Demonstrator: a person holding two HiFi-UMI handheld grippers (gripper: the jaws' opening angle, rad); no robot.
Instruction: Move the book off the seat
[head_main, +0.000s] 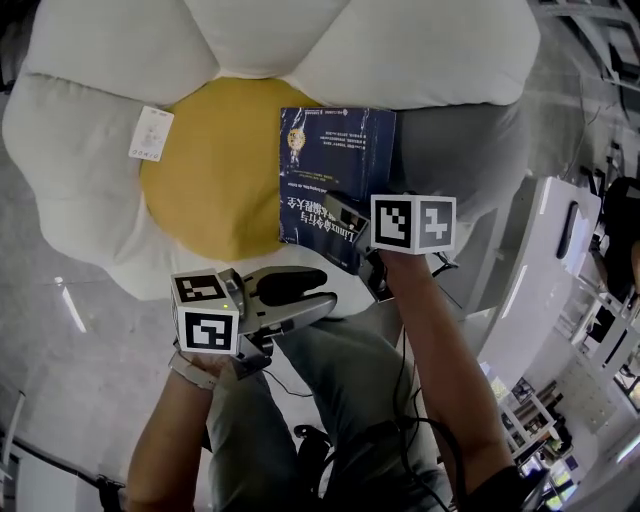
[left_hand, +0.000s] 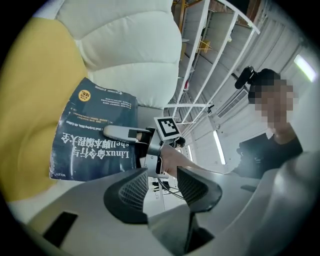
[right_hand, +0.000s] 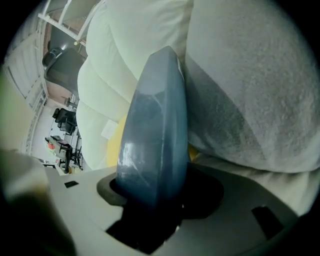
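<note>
Right gripper view: right gripper clamps the blue book at the seat's middle; left gripper near its edge, half-open, empty.

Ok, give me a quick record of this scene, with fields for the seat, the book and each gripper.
seat: flower-shaped cushion, white petals, yellow centre
book: blue Linux shell book, cover up, across the yellow centre and a grey petal
right gripper: closed on the book's near edge
left gripper: open, empty, apart from the book
task state: book not yet off the seat
</note>
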